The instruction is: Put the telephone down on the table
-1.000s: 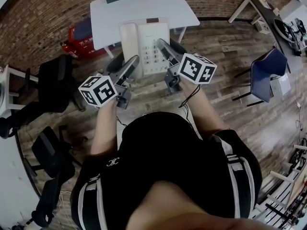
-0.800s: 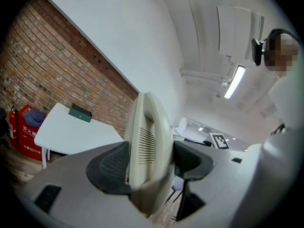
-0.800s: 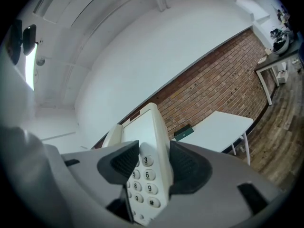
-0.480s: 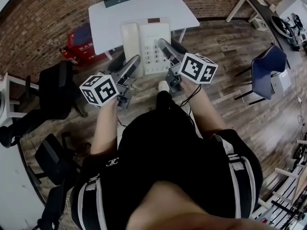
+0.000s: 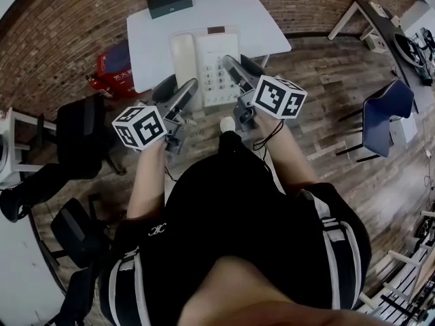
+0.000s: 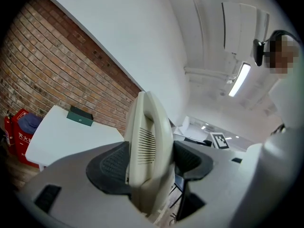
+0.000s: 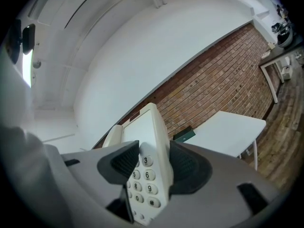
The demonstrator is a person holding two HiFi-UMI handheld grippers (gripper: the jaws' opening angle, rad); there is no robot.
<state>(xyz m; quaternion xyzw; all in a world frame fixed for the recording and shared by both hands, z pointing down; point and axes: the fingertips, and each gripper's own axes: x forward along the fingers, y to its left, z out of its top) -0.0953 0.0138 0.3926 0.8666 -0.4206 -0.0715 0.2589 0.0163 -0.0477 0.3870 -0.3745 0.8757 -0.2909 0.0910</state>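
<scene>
I hold a cream telephone (image 5: 216, 46) up in the air, above the white table (image 5: 234, 9). My left tool (image 5: 182, 92) clamps its handset (image 5: 182, 51) edge, and my right tool (image 5: 230, 65) clamps its keypad (image 5: 219, 79) edge.

The telephone (image 5: 207, 63) is a cream push-button set, with its handset (image 5: 182, 56) seated in the cradle on the left and its keypad (image 5: 219, 80) on the right. It is face up, pinched by the left hand-held gripper (image 6: 152, 158) and the right hand-held gripper (image 7: 154, 163). It appears to hang over the near edge of the white desk (image 5: 258, 19).
</scene>
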